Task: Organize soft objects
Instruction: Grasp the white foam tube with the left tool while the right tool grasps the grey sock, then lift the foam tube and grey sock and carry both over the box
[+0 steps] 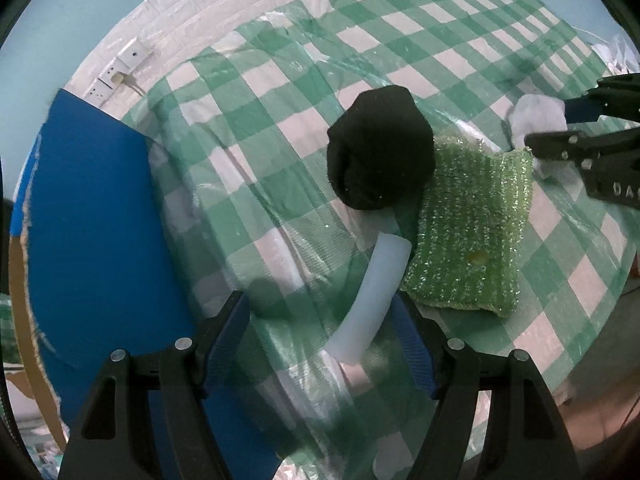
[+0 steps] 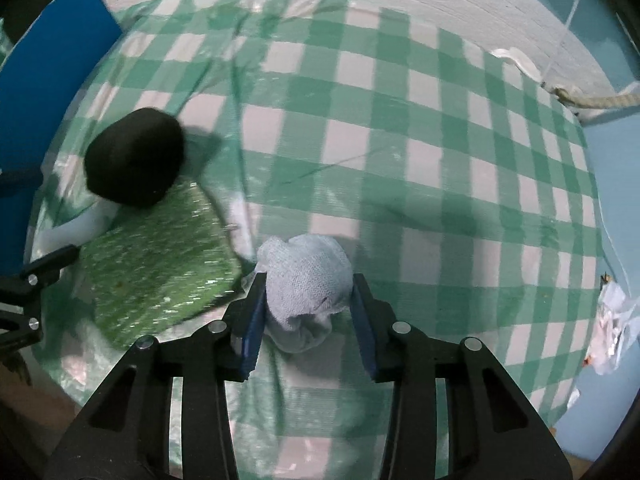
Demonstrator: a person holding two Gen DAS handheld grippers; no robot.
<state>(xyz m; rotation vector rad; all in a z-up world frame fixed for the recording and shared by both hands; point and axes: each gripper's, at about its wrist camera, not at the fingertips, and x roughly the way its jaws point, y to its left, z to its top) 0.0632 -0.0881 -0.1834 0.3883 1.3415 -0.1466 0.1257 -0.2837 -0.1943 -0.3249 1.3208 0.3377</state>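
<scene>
A pale balled sock (image 2: pixel 308 280) lies on the checked tablecloth (image 2: pixel 440 168), and my right gripper (image 2: pixel 309 282) is shut on it, blue pads pressed to both its sides. The same gripper (image 1: pixel 548 124) shows at the right edge of the left wrist view. A black balled sock (image 1: pixel 380 148) rests partly on a sparkly green scrub cloth (image 1: pixel 472 232). A curved white soft strip (image 1: pixel 376 280) runs from under the black sock down between the fingers of my left gripper (image 1: pixel 320 300), which is open and not touching it.
A blue board (image 1: pixel 92 220) stands along the table's left side. Wall sockets (image 1: pixel 120 68) sit on the white wall behind. Crumpled white bits (image 2: pixel 612 320) lie off the right edge. Clear plastic covers the cloth.
</scene>
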